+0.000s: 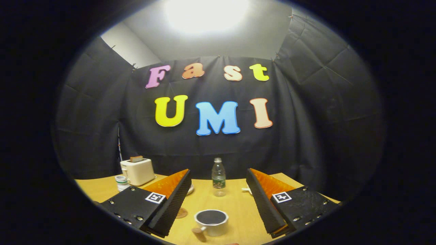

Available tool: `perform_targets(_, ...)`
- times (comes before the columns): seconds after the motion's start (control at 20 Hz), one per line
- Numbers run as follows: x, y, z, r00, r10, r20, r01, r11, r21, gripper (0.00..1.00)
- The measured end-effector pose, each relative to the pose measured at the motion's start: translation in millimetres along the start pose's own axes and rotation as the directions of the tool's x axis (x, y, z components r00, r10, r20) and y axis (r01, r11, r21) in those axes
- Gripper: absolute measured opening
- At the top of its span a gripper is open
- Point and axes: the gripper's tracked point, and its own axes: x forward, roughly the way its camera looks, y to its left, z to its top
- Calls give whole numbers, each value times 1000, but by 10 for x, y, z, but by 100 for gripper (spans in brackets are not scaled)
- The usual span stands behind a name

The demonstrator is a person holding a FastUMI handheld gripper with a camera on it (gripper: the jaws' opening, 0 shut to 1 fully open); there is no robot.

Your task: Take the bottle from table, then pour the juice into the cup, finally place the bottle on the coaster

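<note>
The bottle (218,177) stands upright on the table (238,217), just below the middle of the frame, clear, with a label band around its lower half. It is beyond the fingertips and in line with the gap between them, touching nothing. Nearer, at lower centre, the cup (212,222) sits between the two fingers, its handle pointing to the lower left. The coaster (182,213), a small brown disc, lies just left of the cup, partly hidden behind the left finger. The gripper (218,180) is spread wide and grips nothing; its fingers rise from the lower left and lower right, apart from both bottle and cup. At left of the frame, a toaster (137,171) with a slice in its slot stands at the table's back, and a small jar (121,182) is just beside it.
</note>
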Motion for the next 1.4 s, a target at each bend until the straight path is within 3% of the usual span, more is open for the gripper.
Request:
perform_targets(0.25,-61,1017,-66,983,182,30,-183,983,27,98)
perform_targets(0.75,-29,2149,-728,942,328,-67,-322,943,84,98)
perform_targets(0.9,74,2311,-970,935,341,-100,-331,938,97,98)
perform_targets(1.4,551,2452,-1784,933,271,-238,-253,962,106,97)
